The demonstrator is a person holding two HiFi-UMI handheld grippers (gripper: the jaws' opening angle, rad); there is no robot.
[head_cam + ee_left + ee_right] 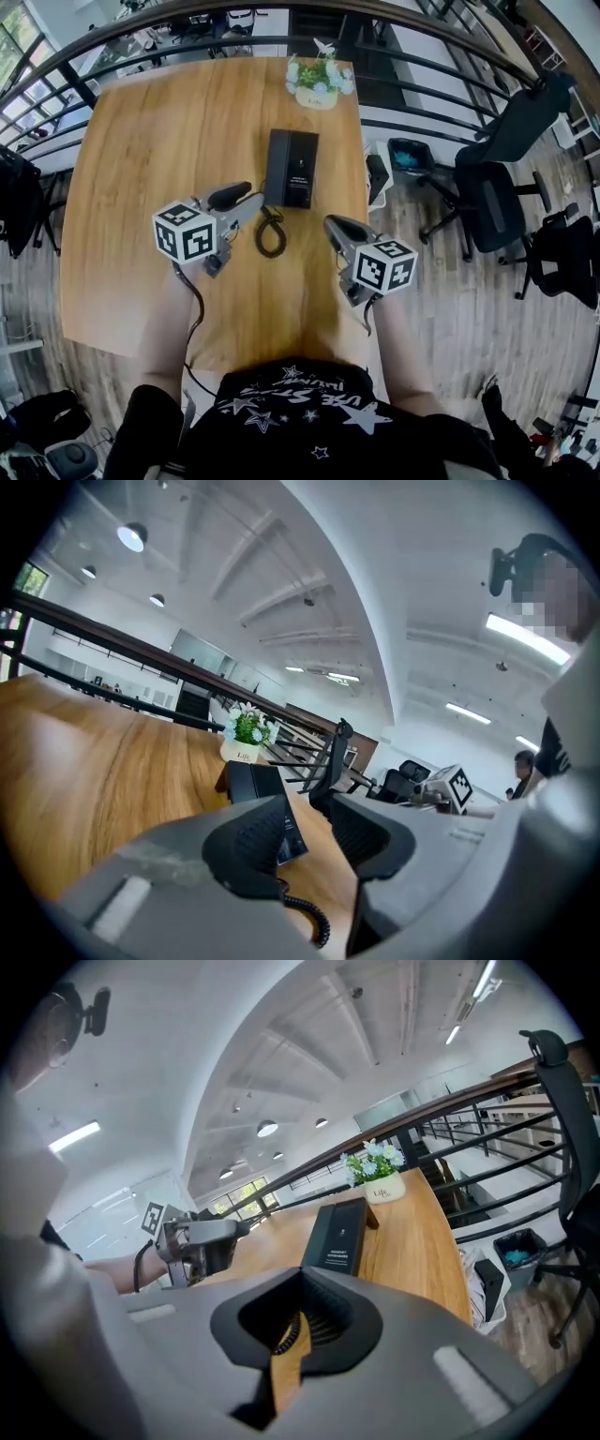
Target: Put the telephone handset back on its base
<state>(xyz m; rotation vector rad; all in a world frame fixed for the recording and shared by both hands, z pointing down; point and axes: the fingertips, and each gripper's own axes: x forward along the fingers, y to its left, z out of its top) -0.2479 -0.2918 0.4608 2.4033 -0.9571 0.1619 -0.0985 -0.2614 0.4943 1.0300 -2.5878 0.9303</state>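
- the telephone base (292, 169) sits near the middle of the table (159, 131), a little toward the far edge. as far as i can judge, the handset (277, 167) already lies along its left side. both are black, so i cannot separate them cleanly.
- the coiled cord (271, 232) loops loose on the table just in front of the base, between it and me.
- my left gripper (232, 197) hovers just left of the cord with its jaws spread wide. nothing is between them, and through the gap i see only the base and the cord beyond.
- my right gripper (340, 228) hangs to the right of the cord with its jaws pressed together at the tips, pinching nothing.
- so i judge the placing done, or very nearly. what may be left is checking that the handset is seated flat in its cradle and drawing both grippers clear.
- the cord is the one thing in the way, because it lies between the two grippers and could snag a jaw if i pull back low.
- a small flower pot (319, 82) stands at the far edge of the table, well apart from the base.
- beyond the right edge are an office chair (497, 192) and a waste bin (409, 155) on the floor, neither near my work.
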